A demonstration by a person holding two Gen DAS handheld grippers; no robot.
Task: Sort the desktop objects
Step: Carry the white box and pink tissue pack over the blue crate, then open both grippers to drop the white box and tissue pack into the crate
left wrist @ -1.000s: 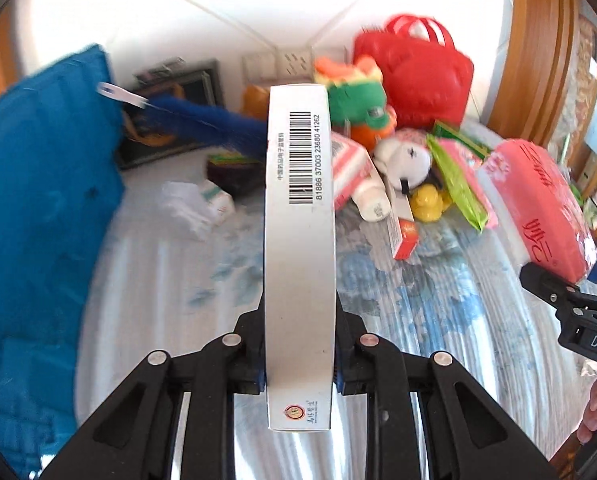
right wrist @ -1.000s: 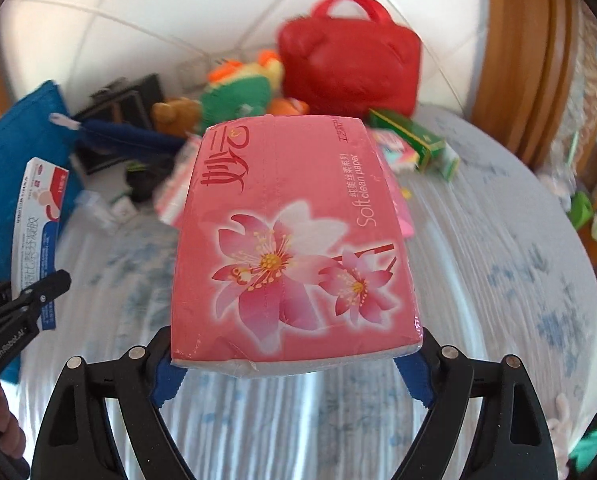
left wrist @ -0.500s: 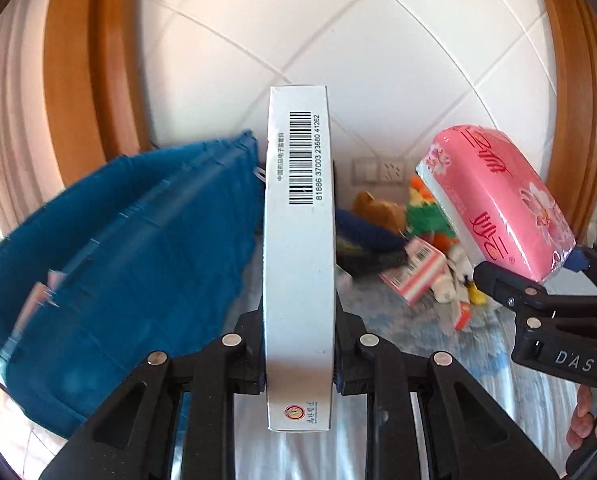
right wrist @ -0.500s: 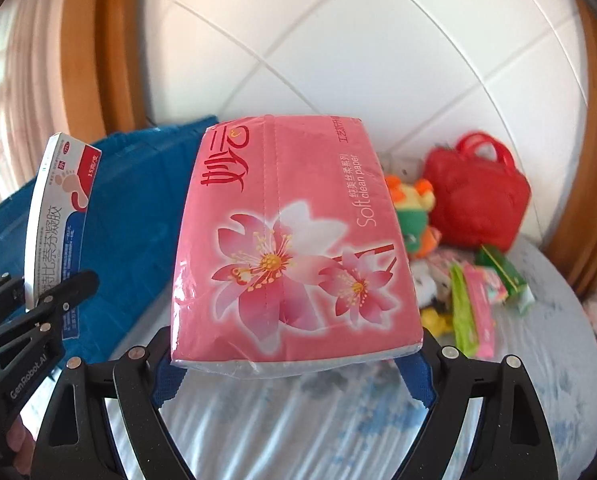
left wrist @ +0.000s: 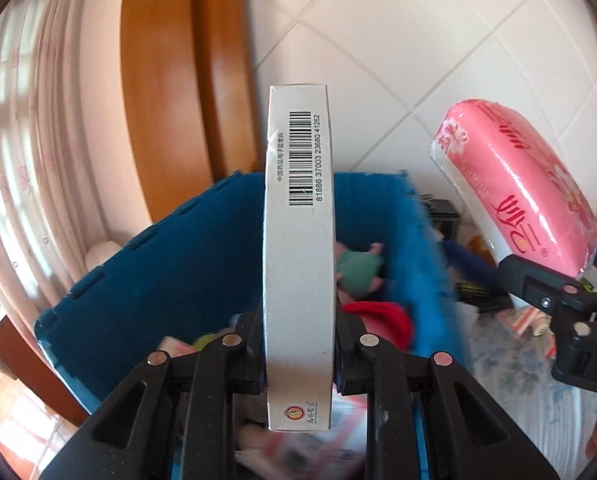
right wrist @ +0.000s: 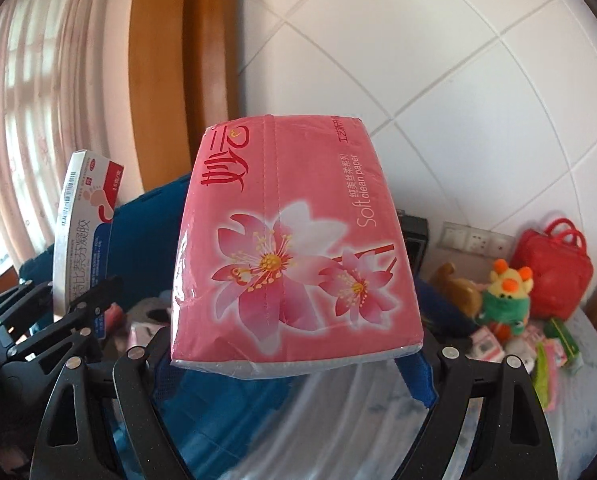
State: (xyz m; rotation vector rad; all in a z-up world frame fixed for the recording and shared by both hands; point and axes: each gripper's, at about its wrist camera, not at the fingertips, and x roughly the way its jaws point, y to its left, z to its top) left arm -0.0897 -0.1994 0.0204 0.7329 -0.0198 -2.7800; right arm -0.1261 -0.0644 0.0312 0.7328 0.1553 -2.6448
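Note:
My left gripper (left wrist: 298, 354) is shut on a flat white medicine box (left wrist: 298, 256) with a barcode, held on edge above the open blue bin (left wrist: 170, 264). The box also shows in the right wrist view (right wrist: 84, 224), at the left. My right gripper (right wrist: 294, 356) is shut on a pink pack of tissues (right wrist: 294, 256) with flower print, held beside the bin; the pack shows in the left wrist view (left wrist: 522, 196), at the right. Inside the bin lie a green plush toy (left wrist: 356, 268), a red cloth (left wrist: 382, 316) and other items.
On the table at the right stand a red bag (right wrist: 554, 276), a green and yellow plush (right wrist: 506, 292), a brown plush (right wrist: 456, 288) and small packets (right wrist: 554, 344). A white tiled wall with sockets (right wrist: 474, 240), a wooden frame (left wrist: 178, 80) and curtains (left wrist: 26, 160) stand behind the bin.
Both grippers have swung left and up with their loads, from over the cluttered table to over and beside the blue bin, whose inside now shows.

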